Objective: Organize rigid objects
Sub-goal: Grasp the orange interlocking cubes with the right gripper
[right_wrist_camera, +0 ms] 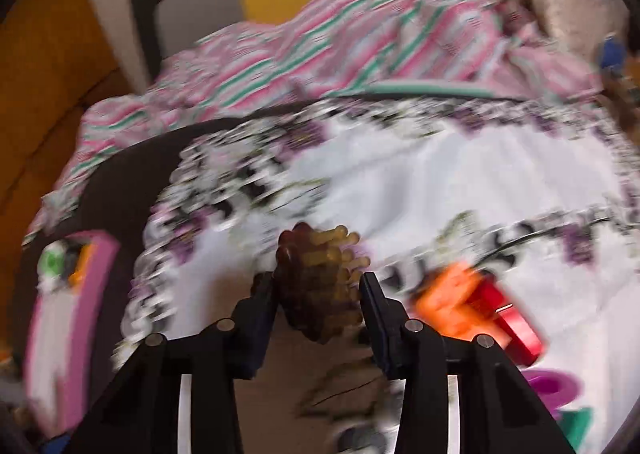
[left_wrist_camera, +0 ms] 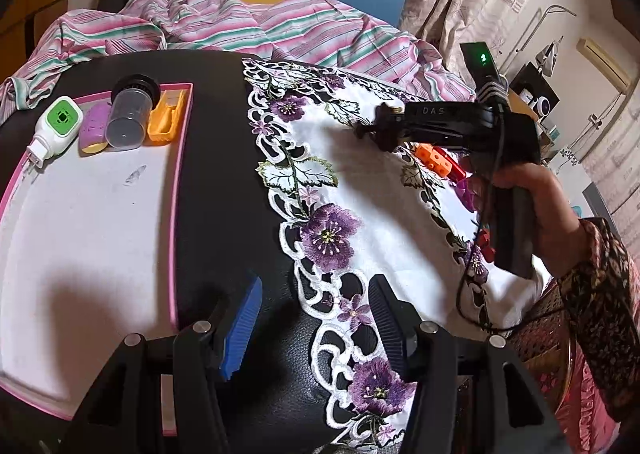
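Carrying a knobbly brown brush toward the pink tray

My right gripper (right_wrist_camera: 320, 294) is clamped on the brush (right_wrist_camera: 320, 282), held above the white embroidered cloth (left_wrist_camera: 360, 190); its long axis runs forward along my fingers, bristly end pointing away. My left gripper (left_wrist_camera: 312, 318) stands spread and empty over the table's near edge. I judge it best to keep a firm squeeze and set it lengthwise beside the row at the tray's (left_wrist_camera: 174, 214) far edge.
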### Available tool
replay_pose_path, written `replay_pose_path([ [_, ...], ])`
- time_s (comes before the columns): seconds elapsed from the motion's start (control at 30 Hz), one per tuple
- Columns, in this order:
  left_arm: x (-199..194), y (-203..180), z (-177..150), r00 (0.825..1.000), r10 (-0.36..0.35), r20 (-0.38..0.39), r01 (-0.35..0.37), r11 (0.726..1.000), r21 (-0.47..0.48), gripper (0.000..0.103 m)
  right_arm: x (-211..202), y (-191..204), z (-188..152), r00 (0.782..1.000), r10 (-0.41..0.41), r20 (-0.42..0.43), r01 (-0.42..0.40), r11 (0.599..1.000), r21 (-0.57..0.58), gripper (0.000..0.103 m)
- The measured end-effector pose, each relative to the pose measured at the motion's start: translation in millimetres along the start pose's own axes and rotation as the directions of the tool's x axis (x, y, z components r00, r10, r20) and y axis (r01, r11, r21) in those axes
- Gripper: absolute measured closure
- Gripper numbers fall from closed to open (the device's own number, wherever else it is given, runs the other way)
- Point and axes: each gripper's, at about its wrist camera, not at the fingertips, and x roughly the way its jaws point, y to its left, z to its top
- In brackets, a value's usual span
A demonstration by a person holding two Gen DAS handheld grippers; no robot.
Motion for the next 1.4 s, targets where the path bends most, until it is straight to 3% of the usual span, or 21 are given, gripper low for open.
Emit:
replay_pose_path([
  [0.1, 0, -3, 3, 1.000, -0.004, 0.006, 0.004, 1.000, 0.009, 0.047, -16, -3, 0, 0.997, 0.061, 0.039, -0.063, 0.997, 0.053, 0.042],
  [0.17, -1, -5, 4, 1.000, 0.001, 0.014, -0.001, 1.000, 0.017, 0.047, -35, -24, -1, 0.991, 0.063, 0.117, -0.080, 0.986, 0.149, 0.042],
  [0.23, -1, -5, 5, 1.000, -0.002, 0.017, 0.002, 1.000, 0.013, 0.047, -48, -48, -5, 0.987, -0.075, 0.144, 0.038, 0.969, 0.242, 0.044],
  [0.3, 2, -4, 7, 1.000, -0.005, 0.016, 0.005, 1.000, 0.000, 0.047, -50, -71, -9, 0.974, -0.205, 0.094, 0.170, 0.940, 0.297, 0.063],
  [0.43, 6, -5, 8, 1.000, -0.018, 0.008, 0.018, 1.000, -0.008, 0.047, -39, -94, -14, 0.982, -0.186, 0.013, 0.168, 0.912, 0.373, 0.066],
  [0.53, 6, -8, 8, 1.000, -0.022, 0.006, 0.022, 1.000, 0.001, 0.047, -29, -89, -6, 0.973, -0.229, -0.008, 0.219, 0.921, 0.323, 0.066],
  [0.67, 5, -7, 7, 1.000, -0.019, 0.007, 0.019, 1.000, 0.005, 0.047, -16, -79, 1, 0.953, -0.303, -0.032, 0.302, 0.929, 0.215, 0.052],
  [0.73, 5, -6, 8, 1.000, -0.017, 0.007, 0.017, 1.000, -0.003, 0.047, -12, -74, 1, 0.947, -0.319, -0.029, 0.319, 0.934, 0.159, 0.052],
  [0.87, 8, -6, 9, 1.000, -0.018, -0.001, 0.018, 1.000, -0.006, 0.047, -11, -74, 1, 0.948, -0.317, -0.033, 0.318, 0.937, 0.147, 0.052],
  [1.0, 10, -8, 11, 1.000, -0.019, 0.001, 0.019, 1.000, -0.004, 0.047, -17, -67, -6, 0.964, -0.263, -0.041, 0.266, 0.955, 0.129, 0.052],
  [1.07, 12, -9, 13, 1.000, -0.020, -0.002, 0.020, 1.000, -0.006, 0.047, -11, -62, -7, 0.954, -0.293, -0.056, 0.297, 0.950, 0.090, 0.053],
  [1.13, 15, -11, 15, 1.000, -0.025, -0.009, 0.025, 1.000, -0.009, 0.047, -3, -62, -5, 0.928, -0.366, -0.072, 0.369, 0.928, 0.045, 0.053],
  [1.2, 16, -15, 17, 1.000, -0.028, -0.008, 0.028, 1.000, 0.000, 0.047, 0, -66, -2, 0.920, -0.386, -0.070, 0.389, 0.920, 0.041, 0.053],
  [1.23, 16, -17, 17, 1.000, -0.028, -0.007, 0.028, 1.000, 0.004, 0.047, -1, -69, -1, 0.920, -0.386, -0.066, 0.389, 0.920, 0.049, 0.055],
  [1.3, 16, -20, 17, 0.999, -0.033, -0.004, 0.033, 0.999, 0.012, 0.047, -6, -71, 0, 0.937, -0.346, -0.047, 0.349, 0.935, 0.072, 0.077],
  [1.4, 17, -23, 16, 0.999, -0.033, -0.006, 0.033, 0.999, 0.019, 0.047, -11, -67, 0, 0.968, -0.246, -0.037, 0.249, 0.964, 0.089, 0.078],
])
